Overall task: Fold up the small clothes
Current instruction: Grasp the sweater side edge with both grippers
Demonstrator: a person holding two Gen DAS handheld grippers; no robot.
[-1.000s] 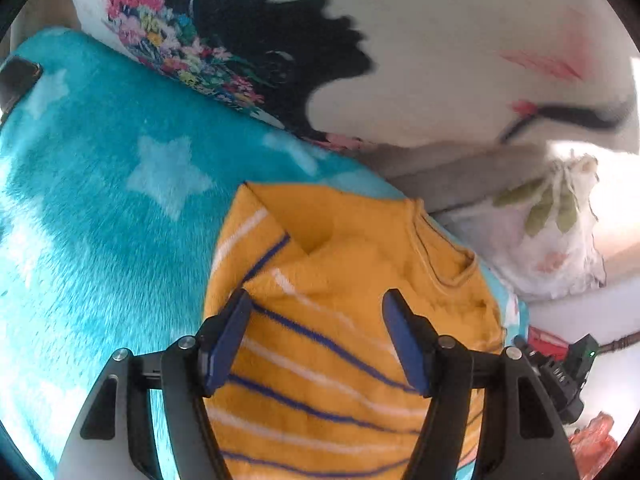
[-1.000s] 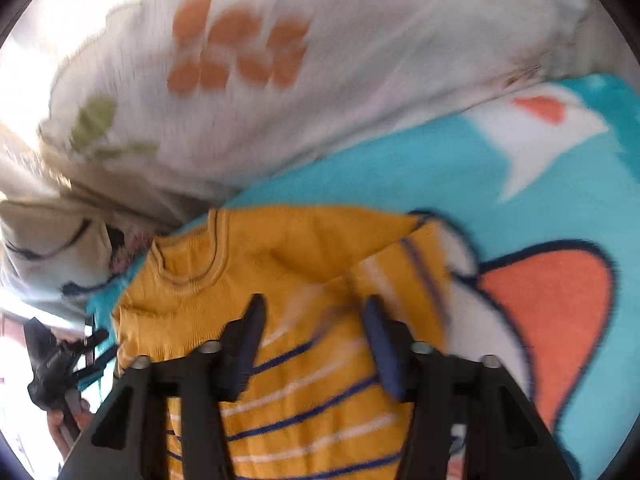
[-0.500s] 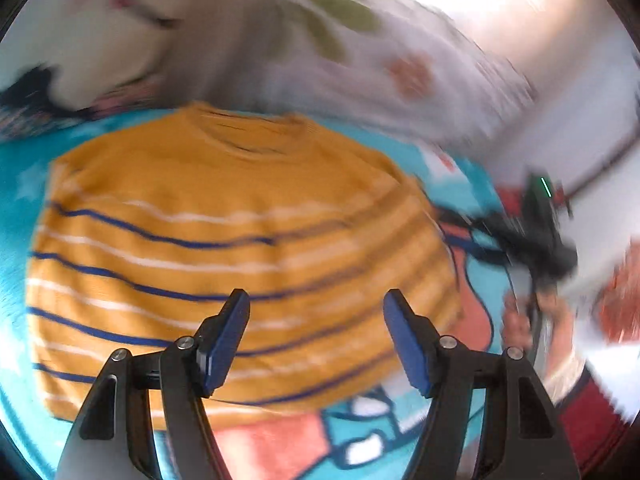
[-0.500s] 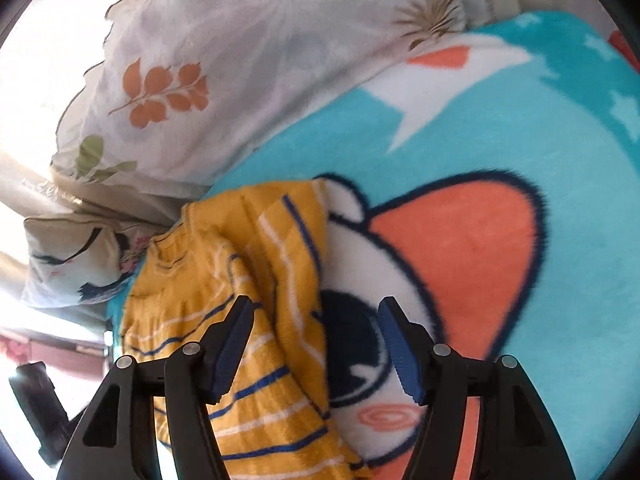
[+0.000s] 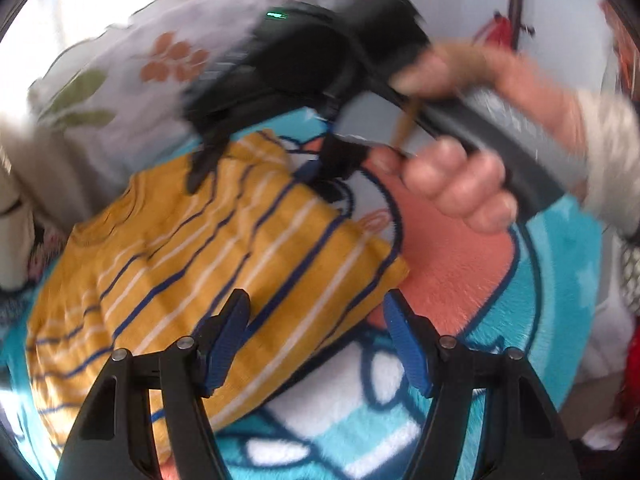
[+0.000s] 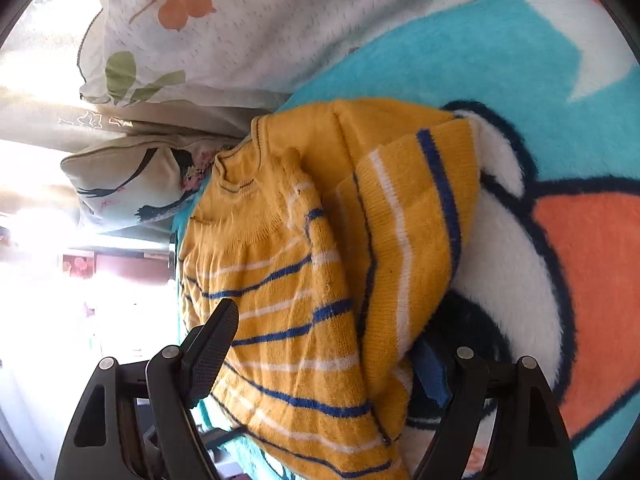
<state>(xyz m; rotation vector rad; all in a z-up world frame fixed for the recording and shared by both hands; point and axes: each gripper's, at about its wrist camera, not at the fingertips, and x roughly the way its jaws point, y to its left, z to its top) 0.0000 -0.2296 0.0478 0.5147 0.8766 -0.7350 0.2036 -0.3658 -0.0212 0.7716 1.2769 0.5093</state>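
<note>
Right gripper: jaws have just been opening, now spread wide and released; the hem of the yellow striped sweater lies between them, unpinched. Sleeve that was out flat half a second ago now lies folded over the body, around 1–2 o'clock in the right wrist view, so that sleeve fold looks done. Left gripper: jaws released, swung round to hover over the sweater's lower corner. Sweater lies on the blue cartoon blanket, with the pillow at 12. No readable writing or brands.

Each black hand-held gripper has blue-padded fingers, silver screws; the person's sleeve is cream.
</note>
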